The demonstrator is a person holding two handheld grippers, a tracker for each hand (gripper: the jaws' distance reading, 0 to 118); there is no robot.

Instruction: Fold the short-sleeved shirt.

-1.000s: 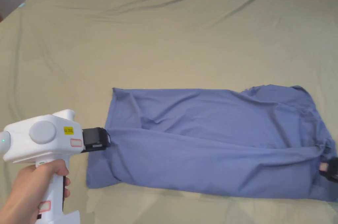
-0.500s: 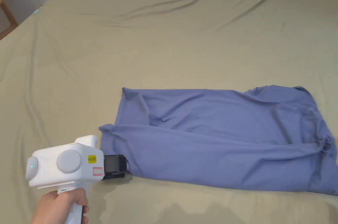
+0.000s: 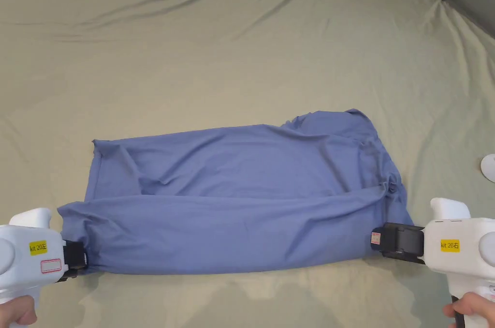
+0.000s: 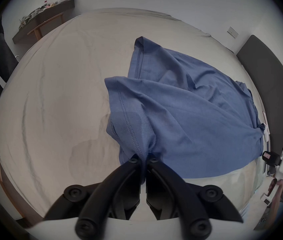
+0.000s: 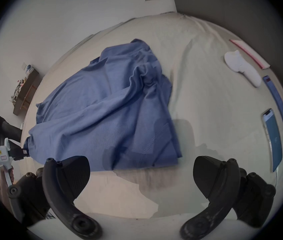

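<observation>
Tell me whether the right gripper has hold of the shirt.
No: the right gripper has its jaws wide apart, short of the shirt.

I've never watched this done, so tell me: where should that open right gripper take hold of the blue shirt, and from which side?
Probably the near right corner of the blue shirt, reached from the right end. That corner lies flat on the bed just ahead of the right gripper, whose jaws stand wide apart. The left gripper already pinches the opposite near corner, so a matching hold would let both ends lift evenly.

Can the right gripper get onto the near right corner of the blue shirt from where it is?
Probably yes: the right gripper is open, just short of the blue shirt corner, with bare sheet between.
</observation>
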